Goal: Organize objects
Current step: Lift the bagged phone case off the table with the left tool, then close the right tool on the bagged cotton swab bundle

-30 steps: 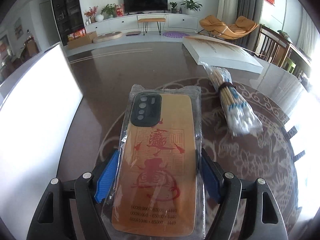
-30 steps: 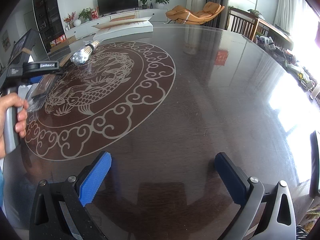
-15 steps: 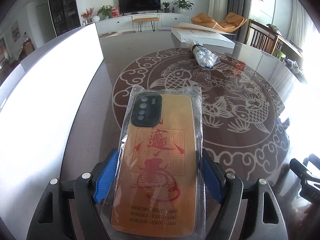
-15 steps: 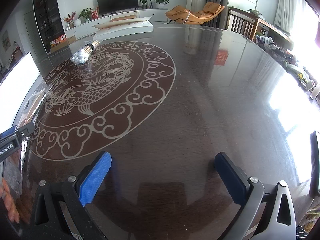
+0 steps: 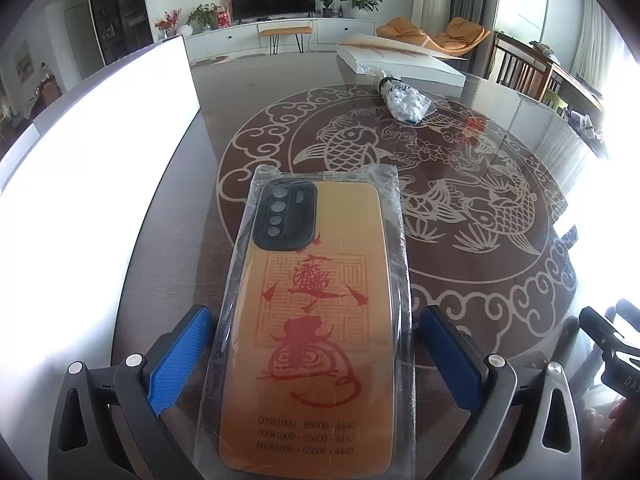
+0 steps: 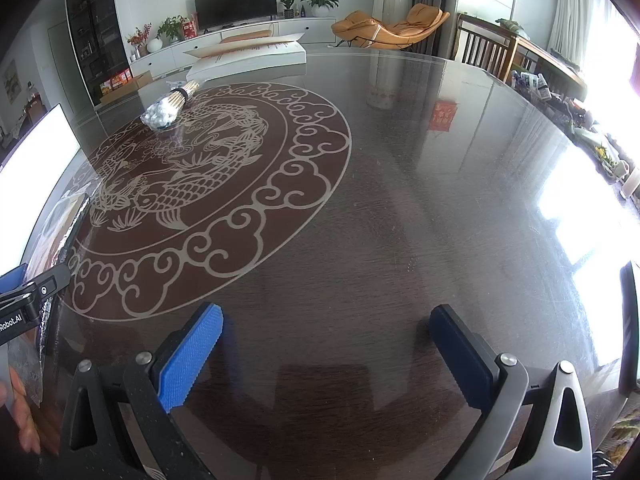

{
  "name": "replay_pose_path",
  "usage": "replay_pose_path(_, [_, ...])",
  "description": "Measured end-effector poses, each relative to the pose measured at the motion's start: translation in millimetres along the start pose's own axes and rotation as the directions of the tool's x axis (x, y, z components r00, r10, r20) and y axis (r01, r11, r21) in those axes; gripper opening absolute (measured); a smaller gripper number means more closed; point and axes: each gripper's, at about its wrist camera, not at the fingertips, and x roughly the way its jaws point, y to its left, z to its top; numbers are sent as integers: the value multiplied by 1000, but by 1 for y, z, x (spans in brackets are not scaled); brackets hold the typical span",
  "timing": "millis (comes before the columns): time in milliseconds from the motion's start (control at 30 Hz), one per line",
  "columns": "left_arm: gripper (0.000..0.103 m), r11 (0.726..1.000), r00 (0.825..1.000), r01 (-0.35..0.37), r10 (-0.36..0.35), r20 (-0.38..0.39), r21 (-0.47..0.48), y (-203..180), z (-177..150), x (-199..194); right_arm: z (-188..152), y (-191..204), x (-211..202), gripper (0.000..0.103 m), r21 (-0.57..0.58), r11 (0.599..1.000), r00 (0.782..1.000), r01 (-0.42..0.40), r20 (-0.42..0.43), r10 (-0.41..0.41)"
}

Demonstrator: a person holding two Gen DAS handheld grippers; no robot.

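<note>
The dark glass-topped table (image 5: 500, 312) carries a white box (image 5: 400, 60) at its far edge. Near it lies the cotton-swab bundle (image 5: 404, 100), unsorted. The bagged phone case (image 5: 312, 320) lies between the left tongs (image 5: 316, 344), whose jaws have just opened off it; right tongs (image 6: 324, 344) gape empty.

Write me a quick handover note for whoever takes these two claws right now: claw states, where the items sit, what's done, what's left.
Left claw: its jaws have just been opening and now stand wide; the bagged phone case lies between the pads, with gaps on both sides, so it is released.
Right claw: open, empty, over bare table.
Cotton swab bundle: in its bag at the far side of the fish pattern, next to the white box.
Done: phone case set down near the white panel.
Left: back the left claw off, probably then fetch the swabs.
</note>
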Motion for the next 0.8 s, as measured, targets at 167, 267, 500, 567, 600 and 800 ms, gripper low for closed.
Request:
replay_pose_path(167, [103,1000,1000,0,0,0,0,0,0,0,0,0,0,103,0,1000,1000,-2,0,2])
replay_pose_path(267, [103,1000,1000,0,0,0,-1,0,0,0,0,1,0,103,-3,1000,1000,-5,1,5])
replay_pose_path(500, [103,1000,1000,-1,1,0,-1,0,0,0,8,0,3,103,4,1000,999,-18,-41,18])
replay_pose_path(567, [103,1000,1000,-2,2,0,-1,0,0,1,15,2,4,103,28,997,996,-70,-45,71])
replay_pose_path(600, [103,1000,1000,-2,2,0,-1,0,0,0,21,4,4,103,36,996,996,-86,-37,87])
replay_pose_path(800, [103,1000,1000,-2,2,0,-1,0,0,1,58,35,11,103,-57,989,990,-139,-7,139])
